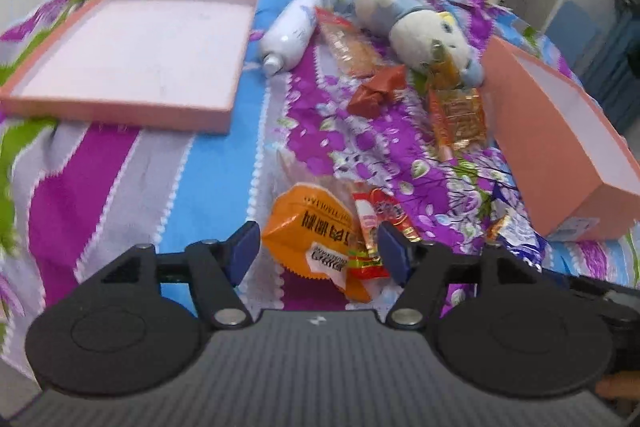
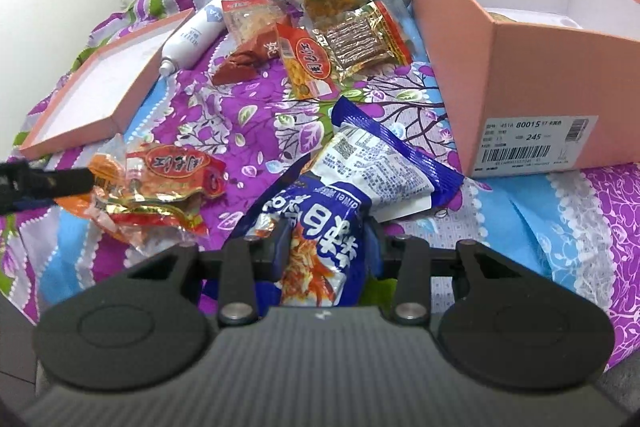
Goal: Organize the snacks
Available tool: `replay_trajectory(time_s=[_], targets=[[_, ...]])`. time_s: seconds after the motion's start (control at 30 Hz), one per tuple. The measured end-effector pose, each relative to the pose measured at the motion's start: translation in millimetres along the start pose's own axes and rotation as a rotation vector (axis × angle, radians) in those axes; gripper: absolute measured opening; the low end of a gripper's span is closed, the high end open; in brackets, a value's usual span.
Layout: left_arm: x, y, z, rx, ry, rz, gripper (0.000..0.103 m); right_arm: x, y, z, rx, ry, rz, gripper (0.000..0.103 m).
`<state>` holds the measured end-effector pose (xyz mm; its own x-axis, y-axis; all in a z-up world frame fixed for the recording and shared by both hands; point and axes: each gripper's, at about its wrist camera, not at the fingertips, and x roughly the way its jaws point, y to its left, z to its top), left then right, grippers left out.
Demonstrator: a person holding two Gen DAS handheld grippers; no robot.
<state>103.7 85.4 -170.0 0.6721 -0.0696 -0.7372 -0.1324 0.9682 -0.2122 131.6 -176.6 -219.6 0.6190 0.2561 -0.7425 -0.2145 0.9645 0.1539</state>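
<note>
Orange packet: from my left wrist camera, an orange snack packet (image 1: 310, 227) lies on the floral bedspread (image 1: 120, 187), between the fingers of my left gripper (image 1: 318, 247); printed characters run upside down across it, too blurred to read.
Left jaws: well apart, pads clear of the packet, nothing gripped.
Red-and-gold packet: a second snack (image 1: 372, 227) lies against the orange packet's right edge, close to the right pad.
Box lid: a pink lid (image 1: 132, 55) sits open side up at upper left, white inside.
Pink box: the deeper pink box (image 1: 560, 147) stands at right, with a white label on its near end that I cannot read here.
Loose items: a white bottle (image 1: 290, 33), a plush toy (image 1: 412, 23) and more wrapped snacks (image 1: 456, 115) lie between lid and box.

Blue bag: from my right wrist camera, a blue-and-white snack bag (image 2: 340, 203) with large white characters and a dense printed panel sits in my right gripper (image 2: 326, 247).
Right jaws: partly closed, both pads pressed on the bag.
Box label: the pink box's (image 2: 520, 75) sticker reads "80015" and "245" above a barcode.
Neighbours: the red-and-gold packet (image 2: 160, 183) lies left of the bag, with the left gripper's finger (image 2: 52, 181) beside it.
</note>
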Motion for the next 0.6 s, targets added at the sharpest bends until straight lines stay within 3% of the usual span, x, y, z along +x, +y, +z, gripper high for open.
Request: replay_trajectory(time_s=[0.1,0.2,0.33,0.6], targets=[[-4,-10,9,0.09,-0.01,0.02,0.071,-1,-1,-1,-0.003,0.0,0.0,0.041],[-6,-24,18,0.208,-0.034,-0.013,0.083,-1,-2,-2,-0.004,-0.001,0.0,0.041],[13,-42,25,0.389,0.04,-0.072,0.083,0,-4,-3,-0.008,0.0,0.006,0.041],[50,-72,26,0.744,0.129,-0.103,0.086,0,-4,-3,-0.007,0.001,0.011,0.041]])
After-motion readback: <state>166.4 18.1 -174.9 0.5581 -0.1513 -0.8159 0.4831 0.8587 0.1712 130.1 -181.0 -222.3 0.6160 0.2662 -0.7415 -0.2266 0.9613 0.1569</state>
